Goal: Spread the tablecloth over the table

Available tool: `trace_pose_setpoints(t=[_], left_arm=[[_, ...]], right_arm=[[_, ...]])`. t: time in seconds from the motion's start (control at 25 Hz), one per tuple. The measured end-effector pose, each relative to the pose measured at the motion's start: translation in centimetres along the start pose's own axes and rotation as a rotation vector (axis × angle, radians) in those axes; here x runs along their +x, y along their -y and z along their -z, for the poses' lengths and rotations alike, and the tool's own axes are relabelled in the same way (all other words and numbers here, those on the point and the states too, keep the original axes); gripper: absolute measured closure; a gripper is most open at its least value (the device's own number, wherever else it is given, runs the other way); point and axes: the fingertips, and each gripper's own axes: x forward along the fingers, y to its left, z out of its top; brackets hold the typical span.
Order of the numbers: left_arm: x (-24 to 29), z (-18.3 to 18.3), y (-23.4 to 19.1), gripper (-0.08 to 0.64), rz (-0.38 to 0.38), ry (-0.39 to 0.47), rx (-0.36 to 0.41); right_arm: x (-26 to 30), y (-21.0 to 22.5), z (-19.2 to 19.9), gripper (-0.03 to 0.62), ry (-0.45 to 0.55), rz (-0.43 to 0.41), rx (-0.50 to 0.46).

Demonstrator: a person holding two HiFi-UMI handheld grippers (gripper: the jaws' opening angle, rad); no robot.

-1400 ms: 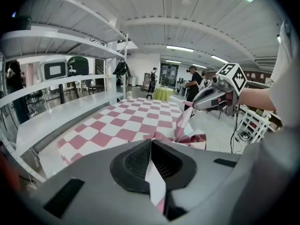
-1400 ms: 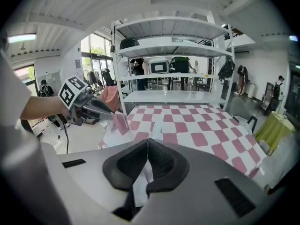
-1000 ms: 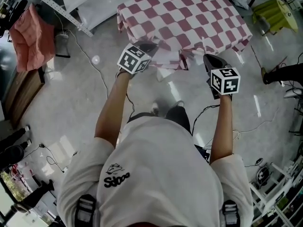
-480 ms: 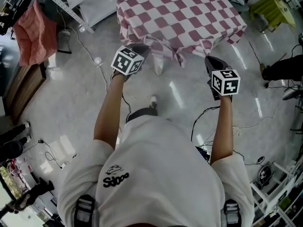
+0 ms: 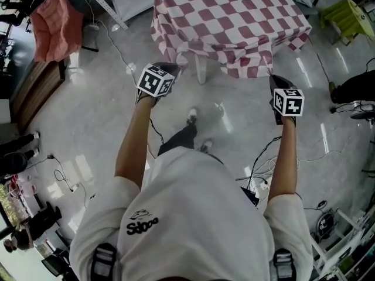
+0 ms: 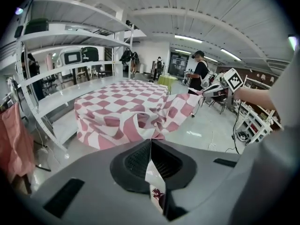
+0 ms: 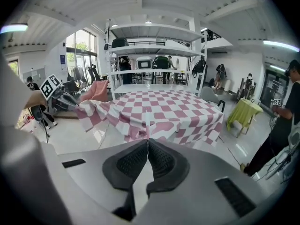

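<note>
Tablecloth [image 5: 231, 19]: we are drawing it toward us. Compared with a second ago, the red-and-white check is lying flatter across the top, and the folds that were bunching at the near side are opening out into a hanging edge.

Desk [image 5: 201, 70]: it is showing only a white leg under the cloth. We have been stepping back from it, so it is now sitting higher in the head view than before.

Near hem [image 5: 225, 63]: it is draping over the near side, with its two corners still pulling outward to our claws instead of falling free. We are judging the spread as nearly finished: the top is looking covered, and what is remaining is levelling this hem and letting go. Pulling much further is risking dragging the far side short.

Left claw [image 5: 168, 69]: it is clenching fully, its jaws pressing together on a thin fold of the tablecloth. In the left gripper view, the cloth is running from the jaws back to the desk. The claw is hovering beside the near left corner, clear of the desk itself.

Right claw [image 5: 275, 79]: it is likewise clenching tight, gripping the other corner of the tablecloth. In the right gripper view, the fabric is stretching from its jaws to the desk and across to the left claw.
</note>
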Motion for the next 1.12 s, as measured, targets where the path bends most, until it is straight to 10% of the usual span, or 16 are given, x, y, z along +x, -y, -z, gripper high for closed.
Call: trace_pose_setpoints(t=[0.4, 0.68, 1.12], left_arm=[[-0.6, 6.2, -1.5, 0.529, -0.035, -0.038, -0.101], [-1.8, 5.3, 0.0, 0.529, 0.159, 0.035, -0.068], [-2.0, 1.3, -1.0, 0.529, 0.351, 0.203, -0.023]], right_arm=[[-0.5, 1.1, 4.7, 0.569, -0.03, 0.114, 0.071], [-2.0, -3.2, 4.9, 0.564, -0.017, 0.125, 0.083], [10.9, -17.5, 1.9, 0.385, 0.081, 0.02, 0.043]])
